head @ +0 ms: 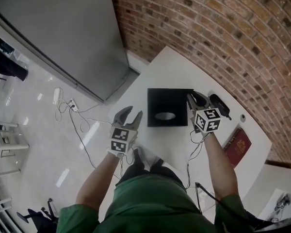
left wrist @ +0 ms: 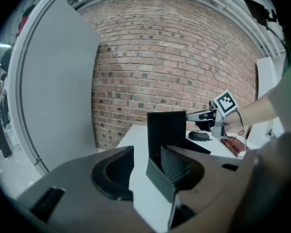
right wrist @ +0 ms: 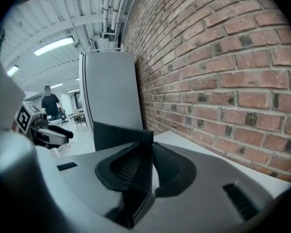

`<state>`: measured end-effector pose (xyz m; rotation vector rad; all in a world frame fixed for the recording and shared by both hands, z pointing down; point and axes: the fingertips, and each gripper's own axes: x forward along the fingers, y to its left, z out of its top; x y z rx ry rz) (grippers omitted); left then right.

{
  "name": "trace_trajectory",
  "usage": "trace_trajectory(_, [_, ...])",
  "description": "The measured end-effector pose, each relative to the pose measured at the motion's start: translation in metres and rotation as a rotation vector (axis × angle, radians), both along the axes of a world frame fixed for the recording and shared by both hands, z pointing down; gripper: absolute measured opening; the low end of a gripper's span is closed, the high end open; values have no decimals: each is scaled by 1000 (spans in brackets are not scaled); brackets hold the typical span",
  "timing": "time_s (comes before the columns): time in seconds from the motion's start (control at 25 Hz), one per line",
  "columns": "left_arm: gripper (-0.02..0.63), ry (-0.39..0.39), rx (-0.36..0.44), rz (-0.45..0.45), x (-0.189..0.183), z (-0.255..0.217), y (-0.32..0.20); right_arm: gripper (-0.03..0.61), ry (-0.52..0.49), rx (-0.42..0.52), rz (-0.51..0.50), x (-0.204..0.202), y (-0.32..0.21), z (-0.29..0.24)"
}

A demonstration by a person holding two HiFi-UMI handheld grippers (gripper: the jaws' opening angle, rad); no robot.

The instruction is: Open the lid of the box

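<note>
Where: the black box (head: 169, 108) sits on the white desk (head: 174, 67) below a brick wall, straight ahead of the person; its top face, with an oval slot, looks up at the head camera
Right gripper (head: 195, 100): at the box's right edge; fingers narrow, closed on the thin black wall of the lid (right wrist: 119, 135), which stands edge-on between them
Left gripper (head: 133, 111): just beside the box's near left corner; fingers about half apart, holding nothing; in its own view the corner lies in the gap, close to the right-hand finger; contact cannot be told
Key relation: the box lies between the two grippers, to the right of the left fingers and to the left of the right ones; the right hand is the one on it
Axis: the box reads roughly square from above; the gripped edge runs away from the person along the right side
Step, as judged: the lid is gripped and due to go up; the left gripper view shows a tall black panel above a lower corner, so it may be parting from the base; not certain
Next move calls for: a lift on the right, with the left fingers placed to steady the base
</note>
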<state>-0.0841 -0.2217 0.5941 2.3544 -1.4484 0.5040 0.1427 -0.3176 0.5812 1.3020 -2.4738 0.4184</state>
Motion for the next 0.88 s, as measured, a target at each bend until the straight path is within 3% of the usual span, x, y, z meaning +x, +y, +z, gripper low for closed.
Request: trace_trajectory(0.88, [169, -8, -32, -65, -39, 13, -5, 92, -89, -183, 56, -6, -54, 44])
